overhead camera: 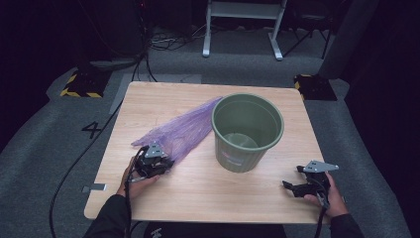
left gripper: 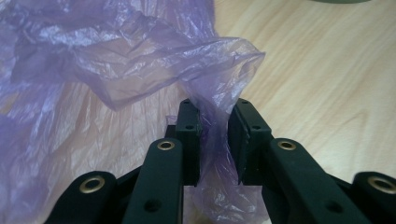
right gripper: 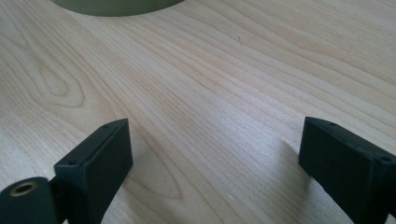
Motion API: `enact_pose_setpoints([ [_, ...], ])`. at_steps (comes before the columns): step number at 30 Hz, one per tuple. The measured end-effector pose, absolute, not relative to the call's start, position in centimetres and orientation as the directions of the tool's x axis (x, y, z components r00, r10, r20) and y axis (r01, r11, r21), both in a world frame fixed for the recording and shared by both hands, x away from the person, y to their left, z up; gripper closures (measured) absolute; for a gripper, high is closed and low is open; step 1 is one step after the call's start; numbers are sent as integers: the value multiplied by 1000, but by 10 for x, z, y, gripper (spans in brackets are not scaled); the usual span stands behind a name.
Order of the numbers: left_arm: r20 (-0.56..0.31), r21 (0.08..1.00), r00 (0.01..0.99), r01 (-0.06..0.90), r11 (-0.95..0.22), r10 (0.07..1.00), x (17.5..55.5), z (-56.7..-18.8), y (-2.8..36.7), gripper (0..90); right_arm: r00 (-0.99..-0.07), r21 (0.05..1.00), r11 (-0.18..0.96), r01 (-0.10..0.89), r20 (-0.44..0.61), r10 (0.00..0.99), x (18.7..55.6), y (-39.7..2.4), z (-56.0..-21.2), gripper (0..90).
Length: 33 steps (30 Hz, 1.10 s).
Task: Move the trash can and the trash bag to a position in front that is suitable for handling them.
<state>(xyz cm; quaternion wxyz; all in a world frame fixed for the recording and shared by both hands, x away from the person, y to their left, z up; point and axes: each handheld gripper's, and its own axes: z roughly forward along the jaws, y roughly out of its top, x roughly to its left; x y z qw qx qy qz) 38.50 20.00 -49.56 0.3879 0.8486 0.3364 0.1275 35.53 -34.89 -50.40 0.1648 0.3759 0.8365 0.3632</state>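
A crumpled purple plastic bag lies on the wooden table, stretching from the front left towards a green waste bin that stands upright in the middle. My left gripper sits at the bag's near end. In the left gripper view its jaws are shut on a bunched fold of the bag, and the film rises out between the pads. My right gripper rests at the front right, apart from the bin. Its jaws stand wide open over bare wood, with the bin's base farther off.
The table's front edge runs just behind both hands. On the carpeted floor beyond the table are a white metal frame, loose cables and two yellow-and-black striped bases. A cable runs along the table's left side.
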Motion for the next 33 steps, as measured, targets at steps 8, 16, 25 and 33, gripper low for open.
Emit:
enact_pose_setpoints([
  [8, -18, 738, 773, 438, -513, 634, 373, -495, 175, 751, -663, 731, 454, 509, -3, 748, 355, -349, -504, 96],
  [16, -9, 731, 808, 407, -548, 589, 361, -494, 154, 663, -663, 731, 454, 509, -3, 748, 355, -349, -504, 96],
  [25, -6, 732, 820, 394, -556, 573, 353, -491, 138, 303, -664, 731, 454, 509, -3, 748, 355, -349, -504, 96],
  [33, -10, 759, 819, 379, -529, 574, 345, -484, 136, 158, -663, 731, 454, 509, -3, 748, 355, -349, -504, 96],
])
